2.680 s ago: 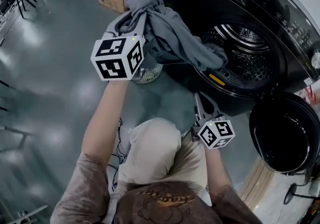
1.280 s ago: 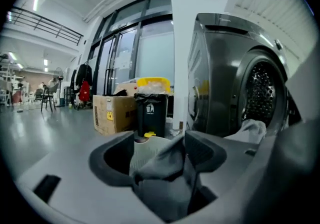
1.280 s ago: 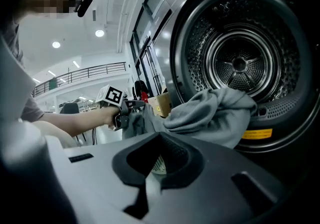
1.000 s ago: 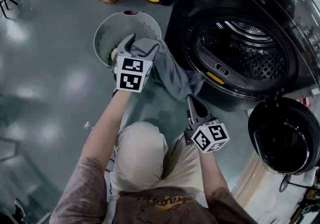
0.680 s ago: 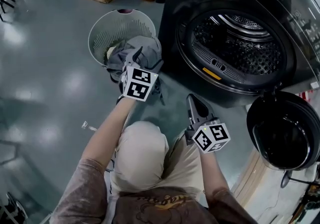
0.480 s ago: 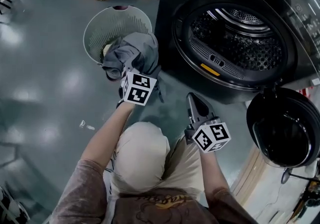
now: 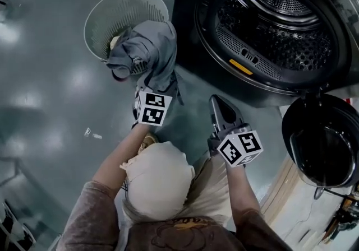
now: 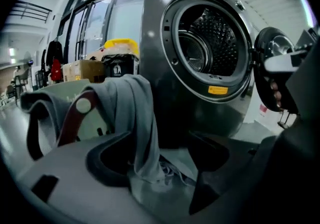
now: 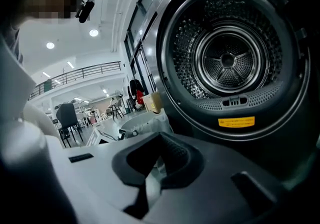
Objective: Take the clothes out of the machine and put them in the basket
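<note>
**Ana:** One grey garment (image 7: 147,48), is that all there is to place?

**Ben:** So it looks. Its bulk is heaped over the rim of the basket (image 7: 126,9), on the side toward the machine (image 7: 188,31). Part of it is inside and part spills out.

**Ana:** And the rest of it?

**Ben:** A tail hangs down outside the basket wall, toward the person. So its long axis runs from the rim down to the left gripper (image 8: 162,155). That gripper sits just below the basket on the near side and points at it.

**Ana:** Is that gripper holding the tail?

**Ben:** I judge not. Its jaws stand wide apart. The tail hangs between them, close against one jaw, with the floor (image 7: 50,93) showing on the other side. Nothing is pinched.

**Ana:** Which hand is nearer, then?

**Ben:** The left, plainly, since the cloth is already in its mouth. The right gripper (image 7: 217,104) is well apart, off to the side. Its jaws are together with nothing in them, and it points at the open drum.

**Ana:** So what does the next move turn on?

**Ben:** The cloth lies ahead of and above the left gripper. That gripper would likely need to close on the tail and carry it up and forward over the rim. Pulling back could drag the heap out instead.
</note>
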Available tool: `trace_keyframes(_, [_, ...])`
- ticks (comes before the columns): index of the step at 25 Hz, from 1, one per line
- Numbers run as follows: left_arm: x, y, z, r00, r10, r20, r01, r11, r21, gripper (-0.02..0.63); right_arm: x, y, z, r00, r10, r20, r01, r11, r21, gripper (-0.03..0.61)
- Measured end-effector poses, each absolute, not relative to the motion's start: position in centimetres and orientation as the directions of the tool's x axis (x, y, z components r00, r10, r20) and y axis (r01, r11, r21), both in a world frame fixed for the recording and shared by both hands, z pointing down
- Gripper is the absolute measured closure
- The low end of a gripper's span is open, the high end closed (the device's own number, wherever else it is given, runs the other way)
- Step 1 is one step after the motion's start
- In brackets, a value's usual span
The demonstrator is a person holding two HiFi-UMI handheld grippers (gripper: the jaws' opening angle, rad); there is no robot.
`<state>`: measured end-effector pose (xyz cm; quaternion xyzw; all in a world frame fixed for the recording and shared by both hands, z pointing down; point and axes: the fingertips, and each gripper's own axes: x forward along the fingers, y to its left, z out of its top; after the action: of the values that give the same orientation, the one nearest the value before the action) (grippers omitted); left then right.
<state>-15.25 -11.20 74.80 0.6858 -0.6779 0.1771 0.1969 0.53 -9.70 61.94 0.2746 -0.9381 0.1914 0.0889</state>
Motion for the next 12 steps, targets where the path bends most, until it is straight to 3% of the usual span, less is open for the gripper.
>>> trace_keyframes(9, [-19.7, -12.6, 81.3, -0.092, -0.832, 0.547, -0.986, 0.153, 0.065, 0.261, -1.3, -11.4, 62.9, -0.834, -0.476, 0.278, -0.543, 0.795, -0.269, 0.581])
trace_keyframes(12, [-20.4, -13.1, 81.7, -0.128, -0.842, 0.524, -0.983, 0.179, 0.047, 0.352, -1.6, -11.5, 63.1, -0.831, -0.475, 0.290, -0.545, 0.798, -0.256, 0.581])
